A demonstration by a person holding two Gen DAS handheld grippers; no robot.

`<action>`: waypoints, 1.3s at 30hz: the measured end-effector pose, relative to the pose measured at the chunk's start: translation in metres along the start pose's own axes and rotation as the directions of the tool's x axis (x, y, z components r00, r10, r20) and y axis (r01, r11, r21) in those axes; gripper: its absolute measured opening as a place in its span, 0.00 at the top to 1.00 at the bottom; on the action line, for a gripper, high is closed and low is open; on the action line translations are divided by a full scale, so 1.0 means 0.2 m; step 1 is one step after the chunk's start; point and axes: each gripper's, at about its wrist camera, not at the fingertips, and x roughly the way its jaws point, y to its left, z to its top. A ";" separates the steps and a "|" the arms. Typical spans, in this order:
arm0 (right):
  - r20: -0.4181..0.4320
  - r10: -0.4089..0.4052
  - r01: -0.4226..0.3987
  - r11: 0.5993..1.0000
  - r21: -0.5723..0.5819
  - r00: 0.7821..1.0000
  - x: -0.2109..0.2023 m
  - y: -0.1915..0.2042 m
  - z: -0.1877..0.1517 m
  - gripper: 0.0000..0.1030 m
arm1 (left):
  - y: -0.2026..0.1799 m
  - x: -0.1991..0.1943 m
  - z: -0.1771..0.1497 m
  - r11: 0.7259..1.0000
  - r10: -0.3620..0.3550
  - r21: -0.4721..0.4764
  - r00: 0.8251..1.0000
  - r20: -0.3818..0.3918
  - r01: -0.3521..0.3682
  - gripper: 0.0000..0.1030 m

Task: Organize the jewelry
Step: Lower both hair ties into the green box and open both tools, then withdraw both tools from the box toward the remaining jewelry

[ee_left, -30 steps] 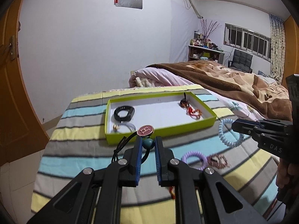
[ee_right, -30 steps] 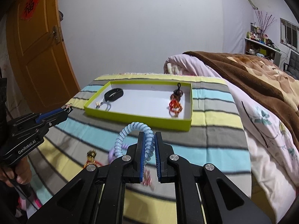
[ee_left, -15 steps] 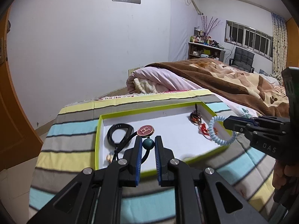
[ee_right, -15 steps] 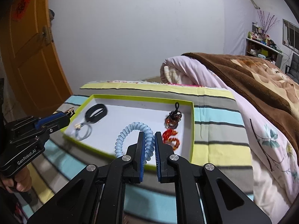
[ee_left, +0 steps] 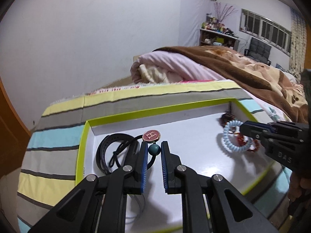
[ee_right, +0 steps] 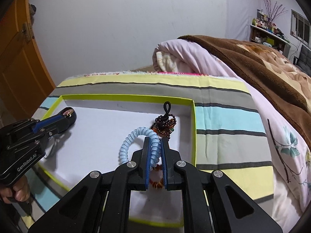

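A lime-rimmed white tray (ee_left: 126, 115) (ee_right: 124, 97) lies on the striped cloth. My left gripper (ee_left: 154, 149) is shut on a black cord hair tie with a teal bead (ee_left: 154, 149) and a round pink "H" charm (ee_left: 151, 135), held over the tray's left part. My right gripper (ee_right: 155, 142) is shut on a pale blue spiral hair tie (ee_right: 128, 143) (ee_left: 231, 141), held over the tray's right part. Each gripper shows in the other's view, the right in the left wrist view (ee_left: 250, 129), the left in the right wrist view (ee_right: 67, 117).
A black band (ee_left: 108, 147) lies in the tray's left end. Dark red beads (ee_right: 165, 125) and orange beads (ee_right: 156, 182) lie at its right end. A bed with a brown blanket (ee_left: 243, 68) and pink quilt (ee_right: 194, 58) stands close on the right. An orange door (ee_right: 15, 48) is left.
Both grippers have moved forward from the near part of the cloth to over the tray, each still holding its hair tie. They now sit lower and closer to the tray floor.
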 end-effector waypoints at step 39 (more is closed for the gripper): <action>0.096 0.061 -0.055 0.997 -0.062 0.993 -0.55 0.16 -0.31 0.73 | -0.06 -0.48 -0.17 0.997 0.015 -0.074 0.998 0.067 -0.010 0.82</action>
